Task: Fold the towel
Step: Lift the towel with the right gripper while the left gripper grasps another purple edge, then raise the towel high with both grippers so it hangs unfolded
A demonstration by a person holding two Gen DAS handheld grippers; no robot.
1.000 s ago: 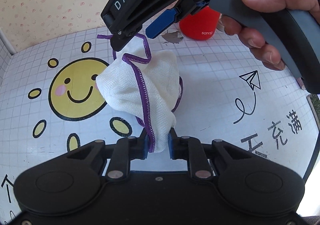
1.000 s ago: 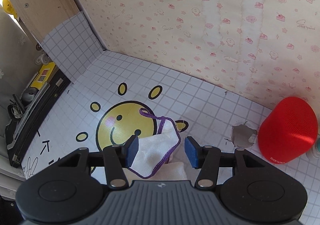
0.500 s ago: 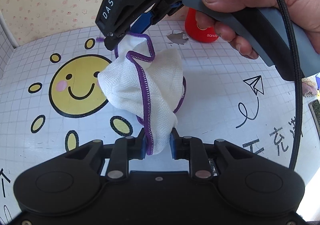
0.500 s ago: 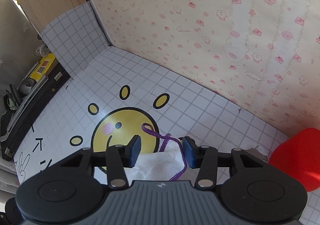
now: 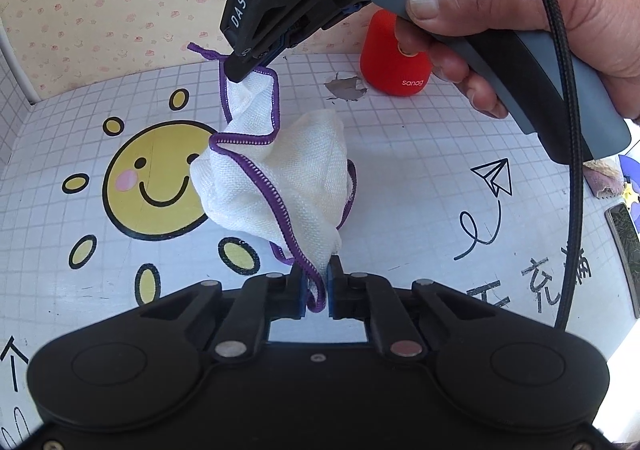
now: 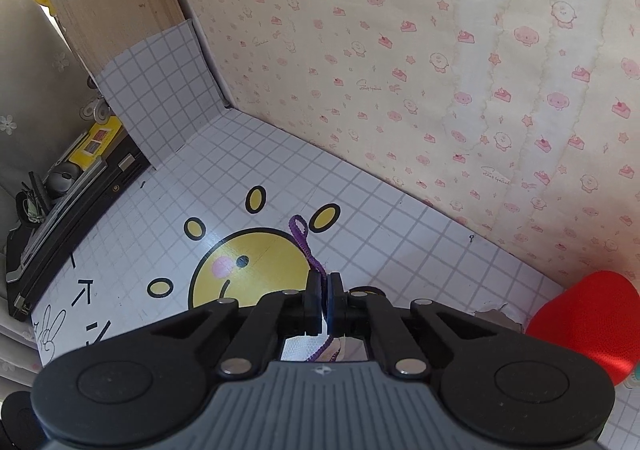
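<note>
I'm holding the towel off the table, strung between both grippers. Left gripper is clamping a purple-hemmed corner at 6 o'clock in the left wrist view, jaws nearly together with only cloth between them. Right gripper is pinching another corner up at 11 o'clock; in the right wrist view its pads are closing tight on the hem, with the purple hanging loop poking out ahead of the tips at 12.

Handling read: it's looking very light, thin open-weave white cloth, fully limp. It's sagging and bunching into a pouch between the two grips, not hanging flat, so it's holding no shape of its own. Nothing fragile. The weave looks grippy enough, but the stitched hem is the thicker, firmer line, so I'm judging corners on the hem to be the right place to hold. Mid-panel grabs would just gather fabric.

Risk: the loop is dangling near the right tips and could snag. The slack middle could land creased if lowered as is.

Stage: the pictures aren't settling whether this is being spread out or brought over for a fold. Both fit a bunched cloth held by two corners.

Red speaker is sitting at 1 o'clock near the wall, well clear of the towel. Sun sticker is lying under the cloth's left side.
</note>
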